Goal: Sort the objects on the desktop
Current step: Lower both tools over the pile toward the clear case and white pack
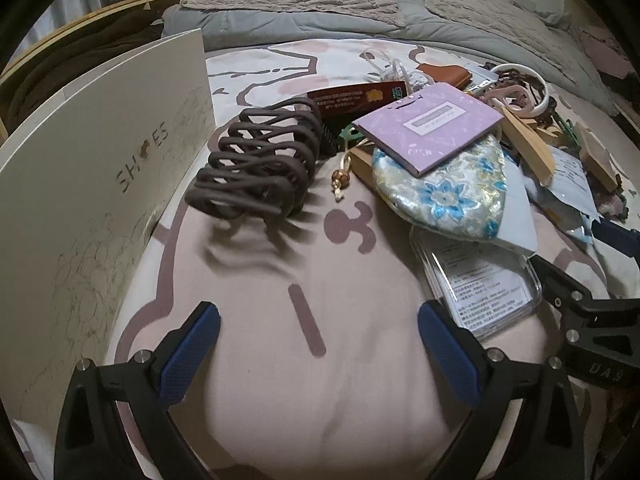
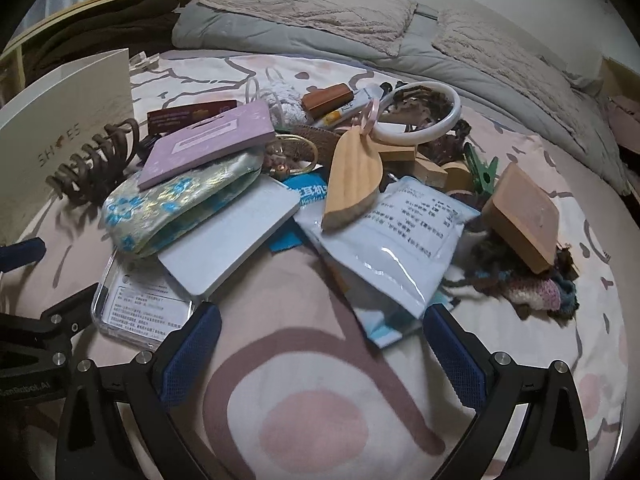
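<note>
Both grippers hover low over the bed (image 1: pixel 280 360) with jaws spread and empty: the left gripper (image 1: pixel 319 350) faces bare sheet before the brown claw clip (image 1: pixel 260 164), the right gripper (image 2: pixel 322 354) faces the heap. The clip lies beside the white box (image 1: pixel 100 184) at the bed's left edge; a purple pad (image 2: pixel 208 142) tops a floral pouch (image 2: pixel 176 204), with a wooden block (image 2: pixel 352 184) on a white packet (image 2: pixel 392 248) mid-bed

The left gripper (image 1: pixel 319 322) hovers low with its blue-padded fingers (image 1: pixel 188 354) spread wide and empty; the right gripper (image 2: pixel 322 324) does likewise.
</note>
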`<state>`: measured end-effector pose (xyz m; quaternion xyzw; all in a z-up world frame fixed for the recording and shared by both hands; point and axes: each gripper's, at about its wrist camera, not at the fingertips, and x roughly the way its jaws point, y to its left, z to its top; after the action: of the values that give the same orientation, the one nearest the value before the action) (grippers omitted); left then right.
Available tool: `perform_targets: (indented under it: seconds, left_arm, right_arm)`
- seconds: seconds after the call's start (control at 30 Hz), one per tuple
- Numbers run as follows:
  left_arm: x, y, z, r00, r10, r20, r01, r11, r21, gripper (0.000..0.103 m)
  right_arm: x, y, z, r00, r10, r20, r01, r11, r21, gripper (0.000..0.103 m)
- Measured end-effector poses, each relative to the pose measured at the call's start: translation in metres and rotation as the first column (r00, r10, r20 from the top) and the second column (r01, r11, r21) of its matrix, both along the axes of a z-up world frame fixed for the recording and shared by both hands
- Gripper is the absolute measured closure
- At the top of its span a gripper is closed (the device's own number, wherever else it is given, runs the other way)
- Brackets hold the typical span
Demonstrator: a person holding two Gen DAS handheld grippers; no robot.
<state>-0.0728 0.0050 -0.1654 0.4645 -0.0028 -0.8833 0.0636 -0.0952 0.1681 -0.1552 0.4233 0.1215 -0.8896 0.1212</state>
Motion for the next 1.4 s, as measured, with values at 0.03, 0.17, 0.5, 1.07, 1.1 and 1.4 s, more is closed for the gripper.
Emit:
perform_targets:
  seconds: [0.03,0.17,0.5,1.07,1.1,1.4]
  left_arm:
    - [0.003,0.0,0.0,1.0,-0.002,-0.001,0.002,1.0,0.003,0.003]
    - [0.01,-0.003,0.0,1.0,-0.004,-0.006,0.004,1.0,0.017,0.003]
    - [0.025,-0.006,0.001,1.0,-0.004,-0.01,0.004,1.0,0.017,0.003]
    - [0.053,-0.017,0.008,1.0,-0.005,-0.03,0.005,1.0,0.014,0.002]
    - [0.054,-0.016,0.009,0.999,-0.006,-0.035,0.007,1.0,0.006,0.002]
    - [0.057,-0.018,0.017,0.998,-0.004,-0.067,0.005,1.0,0.006,0.002]
  right_arm:
    - [0.003,0.001,0.0,1.0,0.001,0.002,-0.001,1.0,-0.002,0.001]
    - [0.009,0.004,0.001,1.0,0.012,0.018,-0.012,1.0,-0.028,0.001]
    - [0.026,-0.001,0.004,0.996,0.087,0.033,-0.087,0.996,-0.013,0.001]
    - [0.041,-0.001,0.035,0.991,0.136,-0.016,-0.137,0.986,-0.094,0.001]
    - [0.038,-0.001,0.038,0.992,0.122,-0.022,-0.124,0.986,-0.113,0.001]
    - [0.009,-0.035,0.021,0.999,0.052,0.014,-0.051,0.996,-0.067,0.001]
